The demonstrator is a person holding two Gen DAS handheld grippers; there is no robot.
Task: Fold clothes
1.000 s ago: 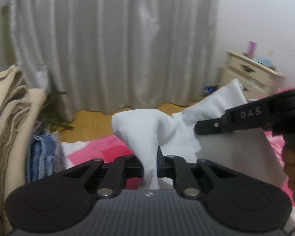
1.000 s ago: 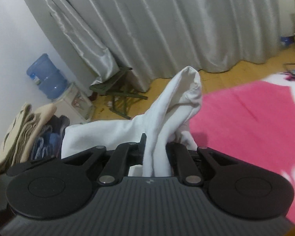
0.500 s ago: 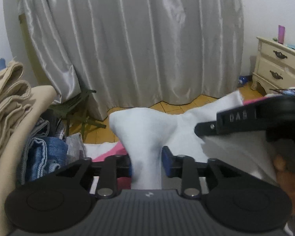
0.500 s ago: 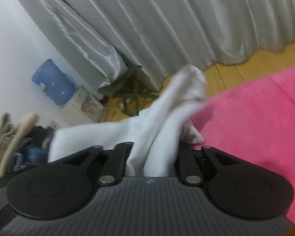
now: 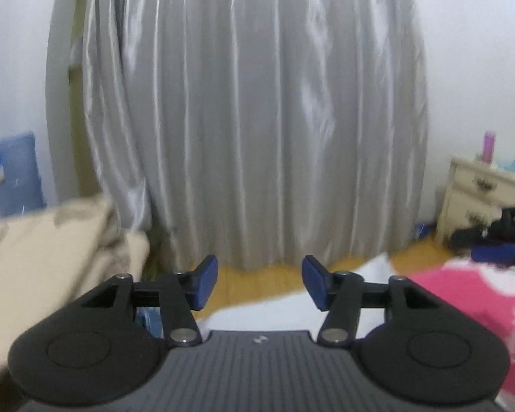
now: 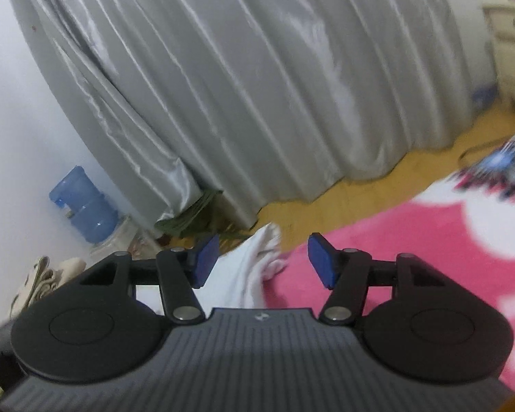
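The left tongs [image 5: 259, 283] stand apart with nothing between the blue pads [image 5: 206, 281]; their jaws have just been opening, and the white cloth [image 5: 285, 304] they pinched a moment ago now lies below and ahead of them on the pink blanket [image 5: 463, 295], no longer touching either pad. The right tongs [image 6: 263, 262] are likewise spread and have just been opening; the cloth [image 6: 247, 271] lies under the gap between their pads [image 6: 206, 260], nearer the left-hand pad, its crumpled end sagging onto the blanket [image 6: 395, 240] rather than being gripped. Whether that edge brushes the pad cannot be told through the blur. In the left wrist view the right tongs [image 5: 494, 240] show as a dark shape at the far right edge, well apart from the left pair. A pile of beige fabric [image 5: 51, 247] sits to the left of the left tongs, with a scrap of blue denim [image 5: 147, 319] just behind the linkage. Beyond the blanket a strip of wooden floor [image 6: 360, 192] runs to a grey curtain [image 5: 257, 120]. A blue water jug [image 6: 84, 206] stands by the wall at the left, and a cream dresser [image 5: 480, 195] at the right.
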